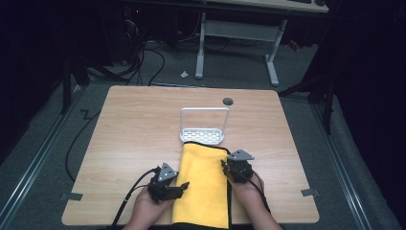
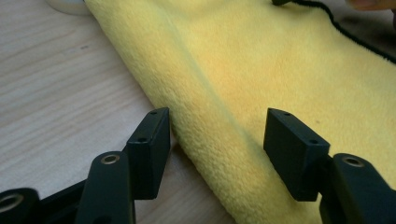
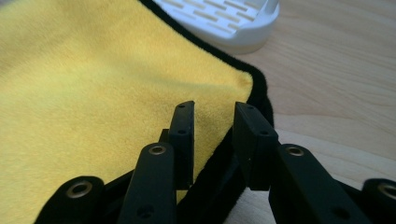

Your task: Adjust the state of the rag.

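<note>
A folded yellow towel [image 1: 201, 182] with black trim lies lengthwise at the near middle of the wooden table [image 1: 134, 124]; its far end touches a white rack [image 1: 203, 129]. My left gripper [image 1: 184, 184] sits at the towel's left side. In the left gripper view my left gripper [image 2: 218, 114] stands wide open astride the towel's [image 2: 243, 70] rounded folded edge, and the pads do not press on it. My right gripper [image 1: 224, 165] is at the towel's right edge. In the right gripper view my right gripper [image 3: 215, 106] is open, with the black-trimmed edge [image 3: 257, 88] lying in the gap between the pads.
The white rack [image 3: 224, 18] has a slotted base and a tall wire handle, and stands mid-table just beyond the towel. A round grey cable port [image 1: 228, 101] sits near the table's far edge. Bare wood lies left and right of the towel. Cables trail from both grippers.
</note>
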The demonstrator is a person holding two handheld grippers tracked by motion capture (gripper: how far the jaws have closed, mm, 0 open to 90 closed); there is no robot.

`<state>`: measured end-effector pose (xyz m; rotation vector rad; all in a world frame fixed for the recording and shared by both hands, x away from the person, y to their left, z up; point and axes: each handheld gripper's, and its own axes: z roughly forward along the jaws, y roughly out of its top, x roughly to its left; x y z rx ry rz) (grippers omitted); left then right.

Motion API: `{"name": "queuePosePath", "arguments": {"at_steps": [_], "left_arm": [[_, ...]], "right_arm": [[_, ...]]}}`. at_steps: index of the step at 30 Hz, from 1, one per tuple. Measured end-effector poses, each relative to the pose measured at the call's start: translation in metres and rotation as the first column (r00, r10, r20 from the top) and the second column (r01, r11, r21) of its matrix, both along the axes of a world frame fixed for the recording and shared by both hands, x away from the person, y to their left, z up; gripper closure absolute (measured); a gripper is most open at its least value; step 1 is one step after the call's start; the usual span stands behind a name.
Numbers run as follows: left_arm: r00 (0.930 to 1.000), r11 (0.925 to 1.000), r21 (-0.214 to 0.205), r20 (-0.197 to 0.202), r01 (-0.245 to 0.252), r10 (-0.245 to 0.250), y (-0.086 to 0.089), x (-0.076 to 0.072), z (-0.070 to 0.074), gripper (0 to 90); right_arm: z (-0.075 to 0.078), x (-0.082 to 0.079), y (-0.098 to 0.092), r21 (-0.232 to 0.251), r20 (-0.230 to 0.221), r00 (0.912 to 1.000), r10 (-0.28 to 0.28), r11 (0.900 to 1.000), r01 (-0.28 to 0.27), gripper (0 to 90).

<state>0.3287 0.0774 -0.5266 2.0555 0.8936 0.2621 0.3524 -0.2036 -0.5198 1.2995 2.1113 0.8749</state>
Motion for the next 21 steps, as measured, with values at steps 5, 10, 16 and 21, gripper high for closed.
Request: {"name": "queuePosePath", "arguments": {"at_steps": [5,10,16,21], "left_arm": [[0.9995,0.998,-0.055,-0.003,-0.033,0.033,-0.001,0.028,0.007,60.5],[0.9994,0.9985,0.042,-0.002,-0.036,0.036,-0.019,0.046,0.003,64.3],[0.9993,0.9945,0.101,0.029,-0.028,0.025,-0.02,0.029,-0.001,63.5],[0.9996,0.9941,0.108,0.025,0.006,-0.009,-0.014,-0.001,-0.001,62.5]], "right_arm": [[0.003,-0.011,-0.011,0.051,-0.013,0.9999,0.005,0.9987,-0.004,70.0],[-0.004,-0.024,-0.016,0.071,-0.027,0.9996,0.012,0.9974,-0.01,69.3],[-0.008,-0.025,-0.018,0.06,-0.039,0.9986,0.036,0.9976,-0.034,69.2],[-0.006,-0.039,-0.017,0.038,-0.048,0.9959,0.077,0.9965,-0.075,69.2]]}}
